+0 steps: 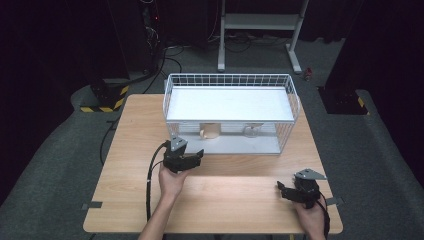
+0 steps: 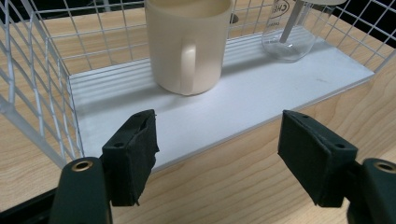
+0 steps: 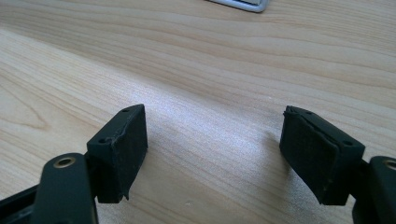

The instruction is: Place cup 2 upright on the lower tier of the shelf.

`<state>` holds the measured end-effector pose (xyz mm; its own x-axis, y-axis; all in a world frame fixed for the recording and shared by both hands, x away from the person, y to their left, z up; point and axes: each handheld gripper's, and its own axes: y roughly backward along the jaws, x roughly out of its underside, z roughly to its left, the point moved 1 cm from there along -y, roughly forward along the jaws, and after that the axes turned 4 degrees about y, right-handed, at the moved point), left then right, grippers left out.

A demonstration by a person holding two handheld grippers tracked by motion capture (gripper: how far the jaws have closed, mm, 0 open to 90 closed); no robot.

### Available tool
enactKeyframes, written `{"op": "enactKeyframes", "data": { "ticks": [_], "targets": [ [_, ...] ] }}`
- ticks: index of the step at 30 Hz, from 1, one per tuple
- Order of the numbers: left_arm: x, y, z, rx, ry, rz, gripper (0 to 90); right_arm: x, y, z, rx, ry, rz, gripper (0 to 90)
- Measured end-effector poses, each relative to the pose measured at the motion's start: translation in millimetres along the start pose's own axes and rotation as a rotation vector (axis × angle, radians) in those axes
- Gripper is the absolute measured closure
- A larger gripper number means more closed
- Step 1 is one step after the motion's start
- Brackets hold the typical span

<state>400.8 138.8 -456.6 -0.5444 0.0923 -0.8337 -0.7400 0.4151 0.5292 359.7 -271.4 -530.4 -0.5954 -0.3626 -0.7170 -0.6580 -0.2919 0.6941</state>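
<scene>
Left gripper sits at the open front of the wire basket, aimed at the mug on the lower shelf. Left gripper view: fingers spread apart, nothing between them, tips over the shelf's front edge and the worktop. The mug stands upright just ahead, well apart from the pads, handle facing the camera.

A clear glass beaker stands to the mug's right on the same shelf, with a pale stick leaning inside it. In the high view it sits near the mug, not touching.

Right gripper is low at the near right corner of the worktop, well away from the basket. Right gripper view: fingers wide open over bare wood, empty.
</scene>
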Motion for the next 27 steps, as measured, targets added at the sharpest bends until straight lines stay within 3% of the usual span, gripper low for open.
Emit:
{"op": "enactKeyframes", "data": {
  "ticks": [10, 27],
  "targets": [
    [0.8, 7.0, -0.7, -0.004, -0.025, -0.010, 28.4, -0.1, -0.1, -0.3, 0.000, 0.003, -0.001, 23.3],
    [3.3, 28.7, 14.9, -0.014, 0.019, -0.045, 28.4, -0.1, -0.2, -0.3, 0.000, 0.003, -0.001, 23.3]
  ]
}}
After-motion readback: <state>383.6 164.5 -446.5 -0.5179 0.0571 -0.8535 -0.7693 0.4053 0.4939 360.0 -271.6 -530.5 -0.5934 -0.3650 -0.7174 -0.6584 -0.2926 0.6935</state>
